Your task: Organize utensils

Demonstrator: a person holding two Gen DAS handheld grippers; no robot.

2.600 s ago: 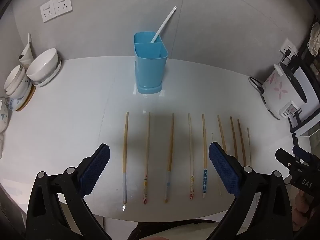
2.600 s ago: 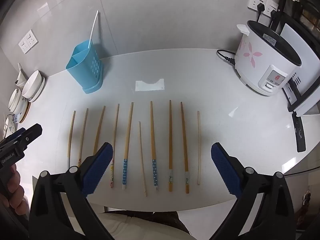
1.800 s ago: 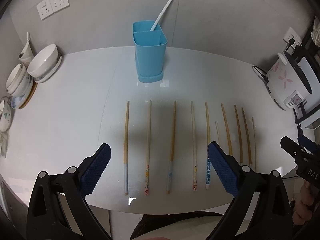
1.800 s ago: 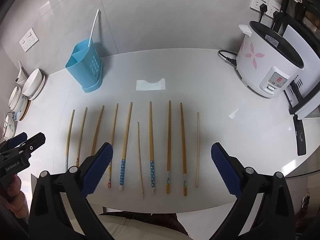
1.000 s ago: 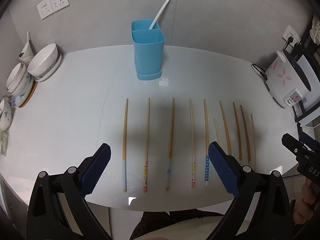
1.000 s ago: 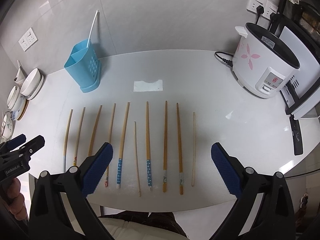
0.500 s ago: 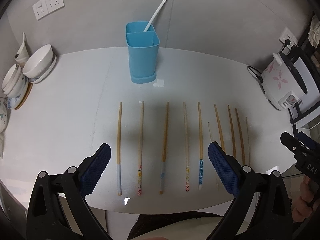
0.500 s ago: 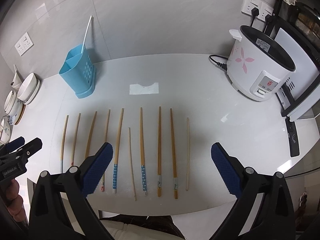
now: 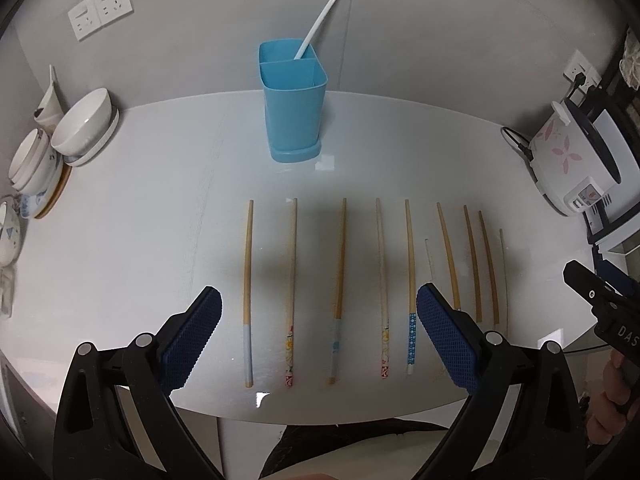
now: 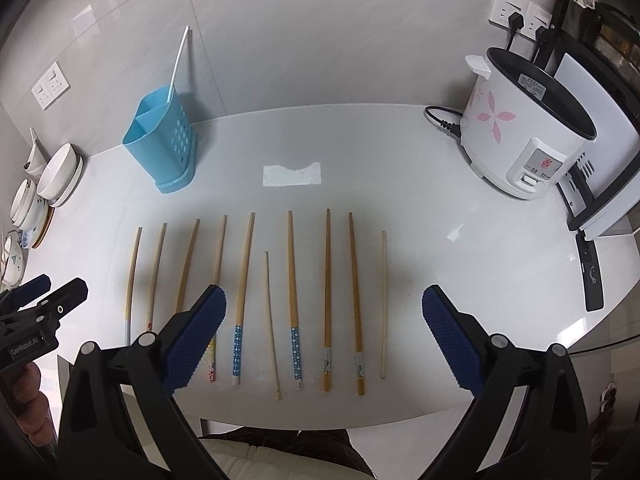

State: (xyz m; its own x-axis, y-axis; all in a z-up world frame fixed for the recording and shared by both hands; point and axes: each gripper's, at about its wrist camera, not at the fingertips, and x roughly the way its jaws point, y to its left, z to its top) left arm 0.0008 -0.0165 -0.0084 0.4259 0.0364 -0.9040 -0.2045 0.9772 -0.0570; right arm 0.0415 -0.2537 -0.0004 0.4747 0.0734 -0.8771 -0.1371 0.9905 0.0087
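Note:
Several wooden chopsticks (image 9: 340, 264) lie side by side in a row on the white table (image 9: 140, 240), also in the right wrist view (image 10: 292, 292). A blue two-compartment utensil holder (image 9: 293, 98) stands behind them with one white chopstick (image 9: 318, 24) in its back compartment; it also shows in the right wrist view (image 10: 162, 146). My left gripper (image 9: 318, 340) is open and empty above the near ends of the left chopsticks. My right gripper (image 10: 324, 336) is open and empty above the near ends of the right chopsticks.
Stacked white bowls (image 9: 60, 140) sit at the table's left edge. A white rice cooker with pink flowers (image 10: 528, 140) stands at the back right with its cord. A white paper scrap (image 10: 292, 174) lies behind the row. The table's front edge is just below the chopstick ends.
Both grippers have drifted slightly over the table, the views shifting a little. No chopstick has moved; both grippers stay open.

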